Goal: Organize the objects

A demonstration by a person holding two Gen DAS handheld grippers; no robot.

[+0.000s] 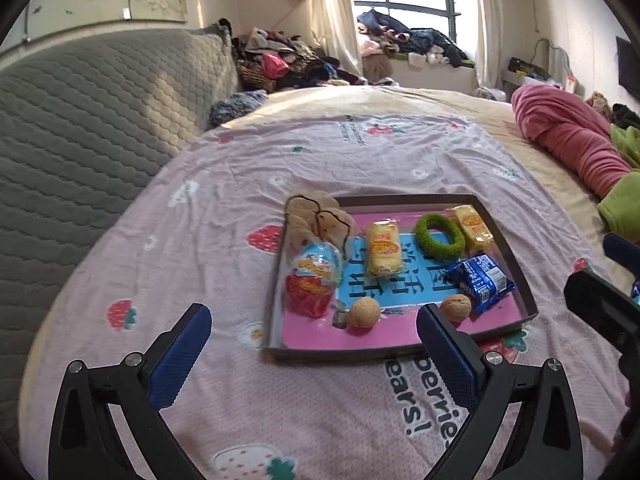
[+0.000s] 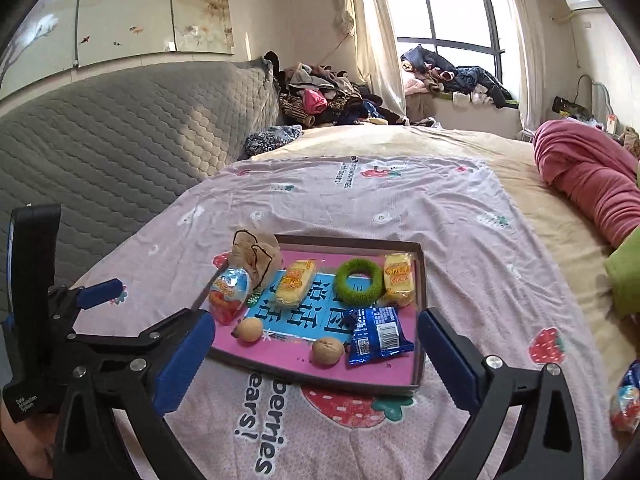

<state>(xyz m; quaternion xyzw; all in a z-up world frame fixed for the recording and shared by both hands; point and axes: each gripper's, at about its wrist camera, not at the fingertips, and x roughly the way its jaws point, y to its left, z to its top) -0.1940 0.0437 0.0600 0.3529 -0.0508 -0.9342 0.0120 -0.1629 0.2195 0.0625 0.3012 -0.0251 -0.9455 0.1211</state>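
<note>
A shallow brown tray with a pink and blue liner lies on the bed; it also shows in the right wrist view. In it are a toy egg, two yellow snack packs, a green ring, a blue wafer pack, two walnuts and a beige plush. My left gripper is open and empty, just short of the tray's near edge. My right gripper is open and empty at the tray's near side. Another toy egg lies on the sheet at the right.
A pink strawberry sheet covers the bed. A grey quilted headboard stands at left. A rolled pink blanket and green cloth lie at right. Piled clothes sit behind.
</note>
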